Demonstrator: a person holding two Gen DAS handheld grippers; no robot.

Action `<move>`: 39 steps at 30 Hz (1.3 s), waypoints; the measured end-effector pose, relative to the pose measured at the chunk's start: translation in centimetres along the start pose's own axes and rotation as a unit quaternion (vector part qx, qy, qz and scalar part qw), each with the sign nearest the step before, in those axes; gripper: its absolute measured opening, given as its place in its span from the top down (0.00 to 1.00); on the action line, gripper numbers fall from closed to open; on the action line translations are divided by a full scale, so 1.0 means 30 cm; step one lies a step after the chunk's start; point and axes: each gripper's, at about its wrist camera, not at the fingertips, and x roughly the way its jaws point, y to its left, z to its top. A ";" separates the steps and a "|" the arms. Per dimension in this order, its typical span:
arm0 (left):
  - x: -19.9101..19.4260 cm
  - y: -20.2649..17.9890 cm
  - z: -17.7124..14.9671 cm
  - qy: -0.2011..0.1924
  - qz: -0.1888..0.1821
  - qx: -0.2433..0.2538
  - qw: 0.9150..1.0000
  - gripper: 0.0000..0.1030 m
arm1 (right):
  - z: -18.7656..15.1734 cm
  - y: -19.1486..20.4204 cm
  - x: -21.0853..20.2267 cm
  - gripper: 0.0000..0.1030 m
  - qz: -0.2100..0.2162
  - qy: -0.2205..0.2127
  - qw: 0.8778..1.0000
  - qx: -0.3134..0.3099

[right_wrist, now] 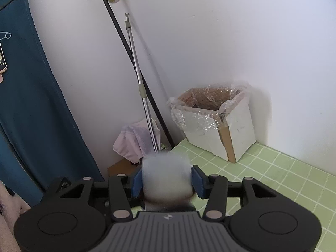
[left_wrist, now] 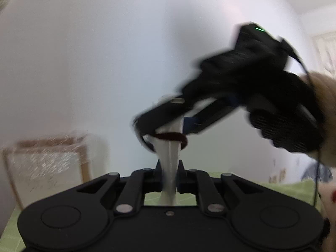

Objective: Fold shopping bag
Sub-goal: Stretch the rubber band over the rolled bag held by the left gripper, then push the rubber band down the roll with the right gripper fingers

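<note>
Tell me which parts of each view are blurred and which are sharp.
Left wrist view: the right gripper and bag are motion-smeared, the box soft. Right wrist view: only the bag between the jaws is blurred; box, pole and tiles stay sharp.

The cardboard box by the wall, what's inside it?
The box is lined with bubble wrap folded over its rim. Only brown inner walls show; its bottom is hidden by the near wall, so contents cannot be told.

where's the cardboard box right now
In the right wrist view, the cardboard box stands at right of centre on the green tiled surface, against the white wall, right of the metal pole.
</note>
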 end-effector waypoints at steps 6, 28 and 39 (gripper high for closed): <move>0.008 -0.068 -0.006 0.002 -0.016 0.039 0.999 0.89 | 0.021 0.011 0.003 0.51 0.018 0.003 1.000 -0.014; 0.003 -0.099 -0.057 0.030 0.045 0.030 0.998 0.89 | -0.077 0.253 -0.019 0.49 -0.238 0.036 0.955 -0.175; 0.007 -0.123 -0.083 0.058 0.064 0.039 0.996 0.89 | -0.174 0.340 0.025 0.75 -0.294 0.030 0.897 -0.328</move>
